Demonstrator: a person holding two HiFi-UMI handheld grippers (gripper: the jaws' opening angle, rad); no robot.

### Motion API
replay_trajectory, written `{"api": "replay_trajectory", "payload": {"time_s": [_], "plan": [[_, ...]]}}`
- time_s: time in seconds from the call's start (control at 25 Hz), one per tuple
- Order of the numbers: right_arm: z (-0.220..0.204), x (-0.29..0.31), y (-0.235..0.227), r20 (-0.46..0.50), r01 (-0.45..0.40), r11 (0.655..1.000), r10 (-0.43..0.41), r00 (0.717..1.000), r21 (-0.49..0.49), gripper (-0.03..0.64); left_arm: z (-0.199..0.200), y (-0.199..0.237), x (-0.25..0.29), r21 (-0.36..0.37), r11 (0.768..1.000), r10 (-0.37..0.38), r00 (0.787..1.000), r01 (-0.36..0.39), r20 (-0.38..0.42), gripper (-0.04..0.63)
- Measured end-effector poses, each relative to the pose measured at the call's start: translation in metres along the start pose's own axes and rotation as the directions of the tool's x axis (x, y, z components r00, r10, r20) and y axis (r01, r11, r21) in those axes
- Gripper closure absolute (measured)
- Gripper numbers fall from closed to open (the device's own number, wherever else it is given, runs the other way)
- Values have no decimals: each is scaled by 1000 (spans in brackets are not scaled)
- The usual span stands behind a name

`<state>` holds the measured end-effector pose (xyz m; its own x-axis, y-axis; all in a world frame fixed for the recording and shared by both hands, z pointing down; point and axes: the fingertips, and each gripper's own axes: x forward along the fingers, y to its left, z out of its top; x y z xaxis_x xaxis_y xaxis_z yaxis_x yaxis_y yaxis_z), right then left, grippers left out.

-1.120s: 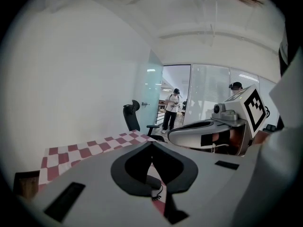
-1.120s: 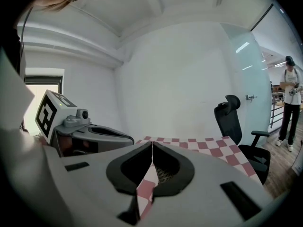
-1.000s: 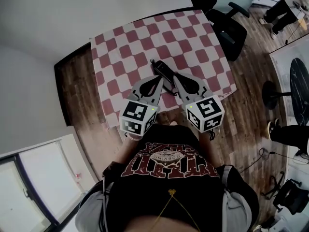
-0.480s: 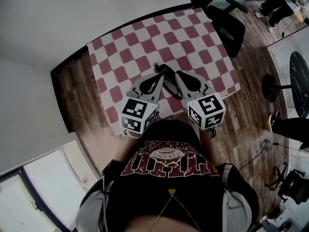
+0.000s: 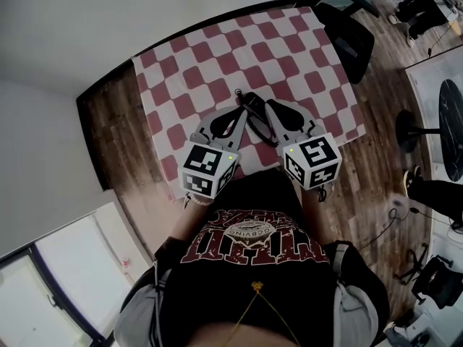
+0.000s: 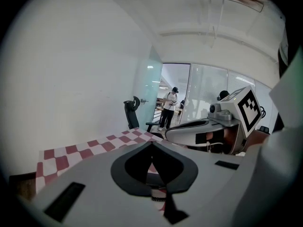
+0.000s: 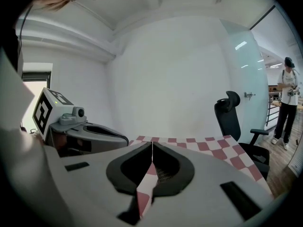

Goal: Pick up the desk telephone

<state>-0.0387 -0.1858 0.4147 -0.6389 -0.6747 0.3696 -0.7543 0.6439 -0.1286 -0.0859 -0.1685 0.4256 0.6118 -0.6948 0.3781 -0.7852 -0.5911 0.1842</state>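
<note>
The black desk telephone [image 5: 250, 103] lies on the red and white checked tablecloth [image 5: 195, 63], near the table's front edge. My left gripper [image 5: 239, 114] hangs just left of it and my right gripper [image 5: 268, 108] just right of it, their tips pointing inward at its near end. Both stand shut with nothing held. In the left gripper view the left gripper's [image 6: 151, 144] jaws meet at the tip over the cloth. In the right gripper view the right gripper's [image 7: 152, 144] jaws also meet. Both grippers' bodies hide most of the phone in those views.
A black office chair [image 5: 340, 27] stands at the table's far right corner, also seen as the chair [image 7: 232, 119]. People stand at the far right [image 5: 427, 2], and one person [image 6: 168, 110] near a glass wall. A round black stand base [image 5: 409, 132] sits on the wooden floor.
Both grippers have moved forward over the table's front edge, and their tips now flank the phone more closely. Their jaws stayed shut.
</note>
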Motion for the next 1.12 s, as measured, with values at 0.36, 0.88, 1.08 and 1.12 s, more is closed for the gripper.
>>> {"api": "replay_trajectory", "payload": {"time_s": [0.36,0.88,1.08,1.12], "plan": [[9,11,-24,-39,-110,993,108,993,-38,597,12,4,24,-62,993,103,995,-102,11,595],[7,31,-31,-83,-240,969,235,968,-64,597,15,12,40,-112,972,206,979,-205,1,595],[-1,38,-32,-111,-263,962,255,961,-70,597,14,15,41,-123,967,224,975,-222,-4,595],[-4,39,-32,-118,-265,961,256,959,-71,597,13,16,41,-123,966,226,974,-225,-5,595]]}}
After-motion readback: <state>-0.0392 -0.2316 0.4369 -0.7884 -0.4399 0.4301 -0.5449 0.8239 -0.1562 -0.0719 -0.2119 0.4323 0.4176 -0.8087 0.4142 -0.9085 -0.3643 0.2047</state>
